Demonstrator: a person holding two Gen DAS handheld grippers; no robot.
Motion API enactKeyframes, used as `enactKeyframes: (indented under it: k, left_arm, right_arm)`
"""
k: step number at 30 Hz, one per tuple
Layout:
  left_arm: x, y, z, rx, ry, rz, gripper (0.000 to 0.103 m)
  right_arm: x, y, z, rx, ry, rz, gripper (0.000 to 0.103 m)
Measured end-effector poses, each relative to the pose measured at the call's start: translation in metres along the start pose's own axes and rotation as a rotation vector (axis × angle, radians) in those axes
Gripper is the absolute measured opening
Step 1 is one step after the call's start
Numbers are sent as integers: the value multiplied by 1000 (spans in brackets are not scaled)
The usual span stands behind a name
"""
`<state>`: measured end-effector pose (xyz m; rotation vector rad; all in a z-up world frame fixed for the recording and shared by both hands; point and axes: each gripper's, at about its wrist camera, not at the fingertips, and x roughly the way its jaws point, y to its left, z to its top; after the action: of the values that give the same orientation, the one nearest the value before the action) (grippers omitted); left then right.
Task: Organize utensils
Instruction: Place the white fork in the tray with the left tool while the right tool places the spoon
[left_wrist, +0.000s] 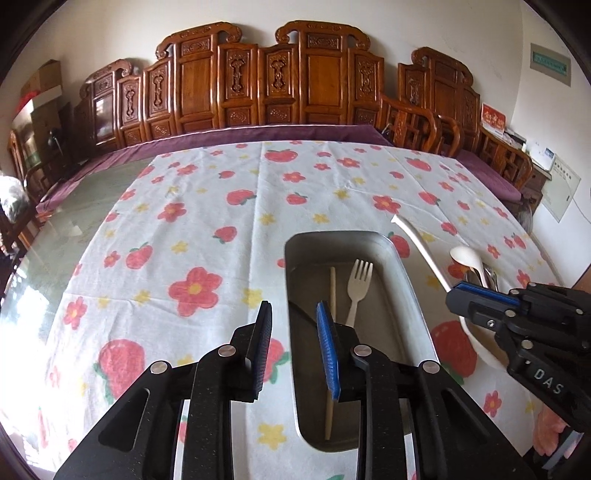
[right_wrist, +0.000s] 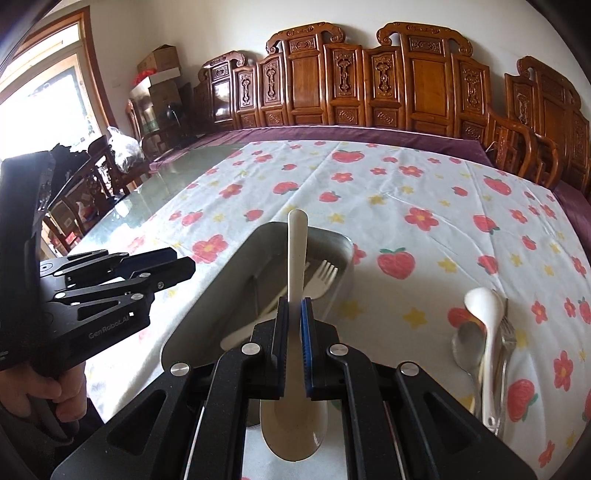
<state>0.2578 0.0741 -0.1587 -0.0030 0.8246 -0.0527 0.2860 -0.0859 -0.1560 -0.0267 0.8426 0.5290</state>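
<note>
while left tongs (left_wrist: 294, 334) gape empty | right tongs (right_wrist: 295, 314) clamp cream spoon (right_wrist: 295, 369) over tray (right_wrist: 207, 295)

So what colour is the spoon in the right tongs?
Cream-white spoon, clearest in the right wrist view.

The right claw (right_wrist: 294, 325) grips a beige spoon (right_wrist: 295, 369) above the metal tray (right_wrist: 207, 295) holding a fork (right_wrist: 321, 278).

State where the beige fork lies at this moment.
The beige fork lies inside the metal tray, right of the chopstick in the left wrist view, tines toward the far end.
</note>
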Motion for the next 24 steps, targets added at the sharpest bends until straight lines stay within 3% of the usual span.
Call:
enactKeyframes:
  k: [4, 14, 24]
  left_arm:
    - [-8, 14, 1, -21, -20, 7, 33]
    - [-16, 37, 4, -62, -35, 15, 34]
    - [-17, 34, 4, -52, -34, 13, 35]
  right_arm:
    - [15, 10, 3, 8, 23, 14, 8]
    - [50, 17, 6, 66, 78, 49, 8]
    - [58, 9, 3, 89, 98, 60, 9]
